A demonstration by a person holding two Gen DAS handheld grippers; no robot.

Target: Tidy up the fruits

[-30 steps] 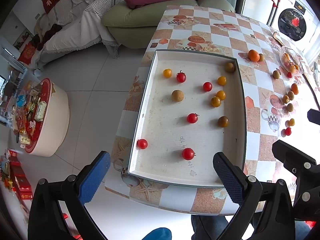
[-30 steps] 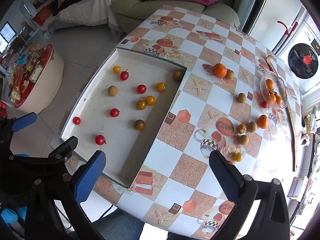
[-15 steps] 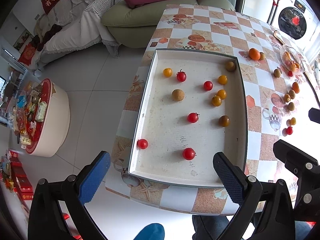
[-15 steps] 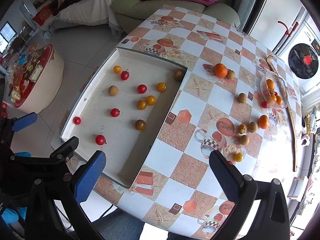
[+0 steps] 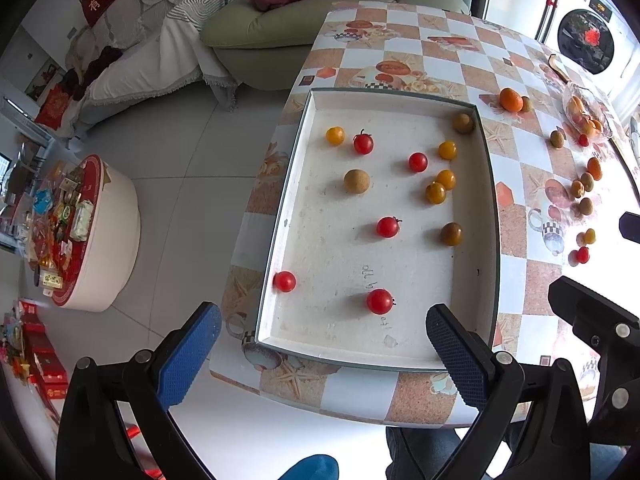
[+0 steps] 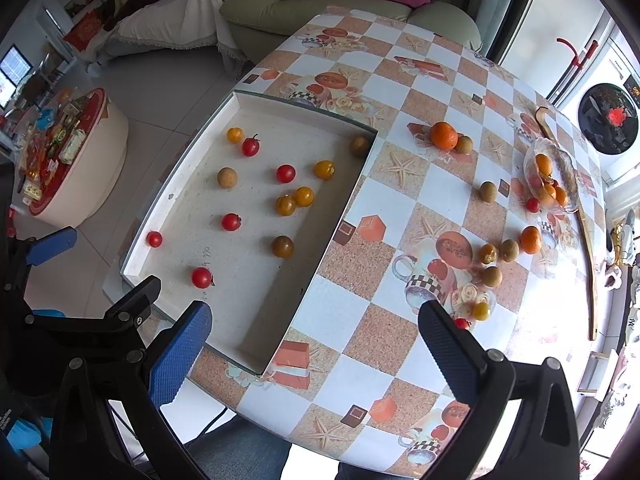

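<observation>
A white tray (image 5: 280, 216) (image 6: 256, 354) lies on the checked table and holds several red and yellow cherry tomatoes and brown round fruits. A red tomato (image 5: 379, 301) (image 6: 201, 277) sits nearest the tray's front edge. Loose fruit lies right of the tray: an orange (image 6: 443, 135) (image 5: 510, 99), brown fruits, and a small cluster (image 6: 496, 254). My left gripper (image 5: 322, 330) hovers open above the tray's near edge, empty. My right gripper (image 6: 314, 330) hangs open over the table's near right part, empty.
A glass bowl (image 6: 568, 168) with oranges stands at the far right, beside a curved wooden stick (image 6: 588, 248). A green sofa (image 5: 288, 40) lies beyond the table. A round low table (image 5: 80, 232) with packets stands on the floor at left. A person's legs show below.
Both views have shifted very slightly; the fruits and tray have not moved, and both grippers stay open.
</observation>
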